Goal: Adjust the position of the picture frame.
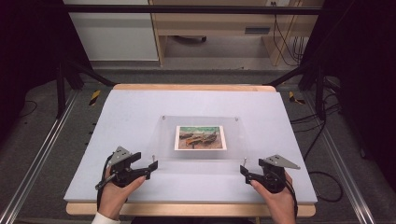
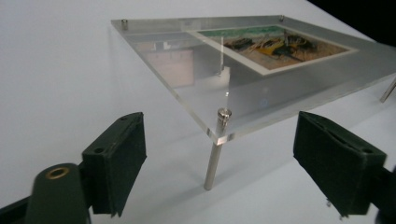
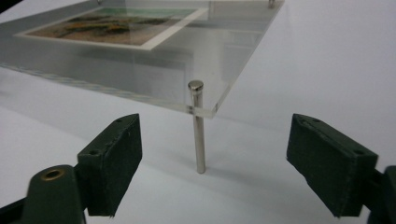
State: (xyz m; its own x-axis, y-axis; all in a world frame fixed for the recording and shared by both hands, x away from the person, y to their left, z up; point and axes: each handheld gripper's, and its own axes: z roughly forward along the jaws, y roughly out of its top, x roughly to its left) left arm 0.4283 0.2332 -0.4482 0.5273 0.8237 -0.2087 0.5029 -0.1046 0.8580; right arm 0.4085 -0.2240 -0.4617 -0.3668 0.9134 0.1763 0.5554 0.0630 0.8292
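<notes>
The clear acrylic frame (image 1: 201, 137) stands on four metal standoff pins near the middle of the white table mat (image 1: 140, 112), with a landscape print (image 1: 201, 137) sandwiched in its panel. Neither near corner is gripped yet; the grasp and whatever lift or move follows remain to be done. The left gripper (image 1: 152, 169) sits at the near-left corner, jaws spread wide on either side of the corner pin (image 2: 214, 158) without touching it. The right gripper (image 1: 243, 173) mirrors this at the near-right pin (image 3: 199, 128), jaws likewise apart. The mat covers a wooden tabletop (image 1: 191, 87). Beyond it lie grey flooring, aluminium rails, and what appears to be a wooden cabinet (image 1: 215, 28).
</notes>
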